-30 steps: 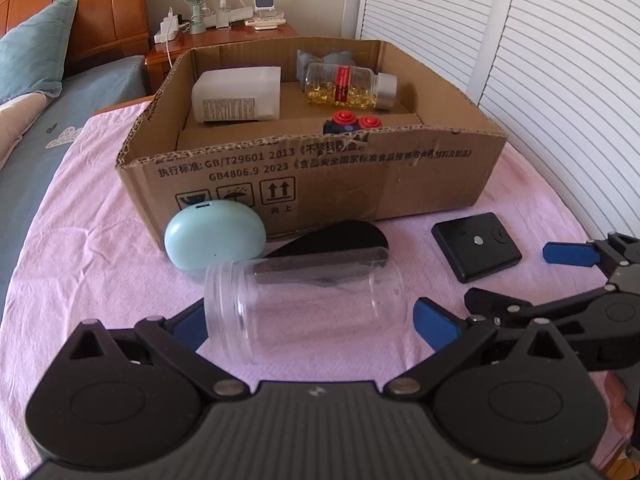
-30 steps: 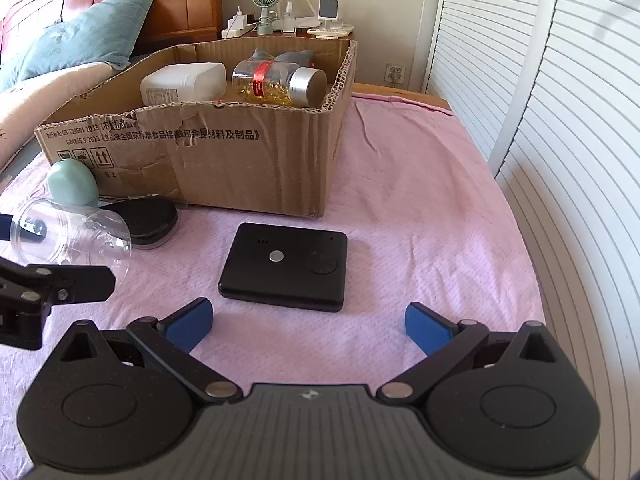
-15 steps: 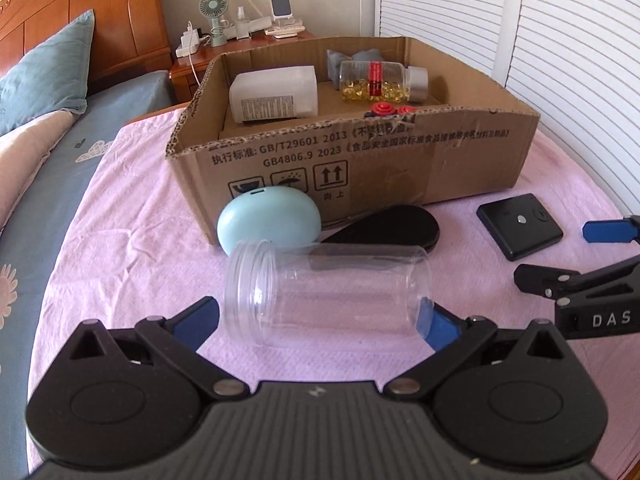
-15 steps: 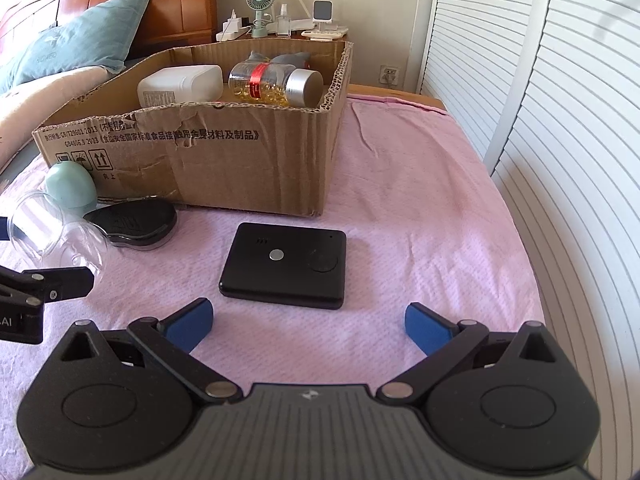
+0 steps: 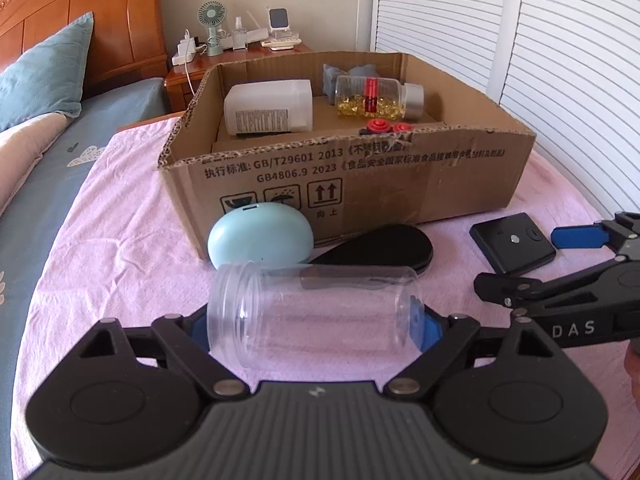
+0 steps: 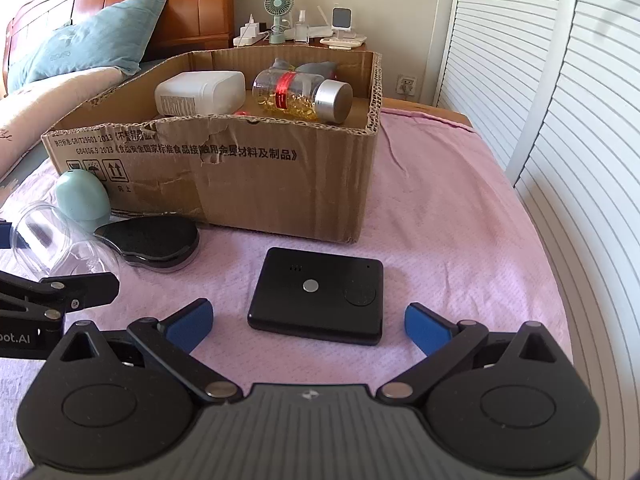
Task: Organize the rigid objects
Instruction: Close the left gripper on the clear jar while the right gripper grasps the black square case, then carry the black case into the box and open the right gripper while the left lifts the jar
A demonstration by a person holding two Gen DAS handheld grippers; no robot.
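Note:
A clear empty jar [image 5: 312, 312] lies on its side on the pink cloth, also seen at the left edge of the right wrist view [image 6: 52, 240]. My left gripper [image 5: 312, 326] straddles it lengthwise; its jaws are closing, and the blue pads meet the jar's mouth and base. My right gripper [image 6: 308, 320] stands open just in front of a flat black device [image 6: 320, 296], with nothing between its pads. The cardboard box [image 5: 360, 184] behind holds a white bottle [image 5: 268, 108], a capsule bottle [image 5: 376, 98] and a red-capped item [image 5: 380, 125].
A teal egg-shaped case [image 5: 260, 236] and a black oval case [image 5: 384, 248] lie against the box front, just beyond the jar. A bed with a teal pillow [image 6: 100, 36] is on the left, white louvred doors [image 6: 560, 120] on the right, and a nightstand [image 5: 240, 52] behind.
The left gripper's pads have drawn in from wide apart onto the two ends of the jar. The right gripper has stayed put, open.

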